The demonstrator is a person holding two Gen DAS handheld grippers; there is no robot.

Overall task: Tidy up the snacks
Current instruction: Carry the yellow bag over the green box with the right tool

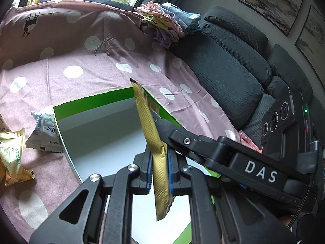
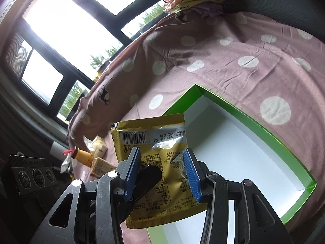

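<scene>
A gold snack packet (image 1: 150, 126) hangs edge-on over an open green box with a white inside (image 1: 91, 105). My left gripper (image 1: 159, 168) is shut on the packet's lower part, blue pads pressed to both faces. My right gripper (image 1: 164, 126) reaches in from the right and touches the same packet. In the right wrist view the gold packet (image 2: 162, 128) faces me, barcode up. The right gripper (image 2: 161, 168) is shut on it across its width, and the foil crumples at the right pad. The left gripper's black finger (image 2: 150, 172) pinches the packet there too. The green box (image 2: 254, 120) lies just beyond.
The box sits on a pink spotted sheet (image 1: 101, 61). A white snack packet (image 1: 43, 130) and a yellow-green one (image 1: 12, 156) lie left of it. More snacks and a small bottle (image 2: 81, 155) lie near the window side. Folded clothes (image 1: 168, 22) and dark sofa cushions (image 1: 223, 71) border the sheet.
</scene>
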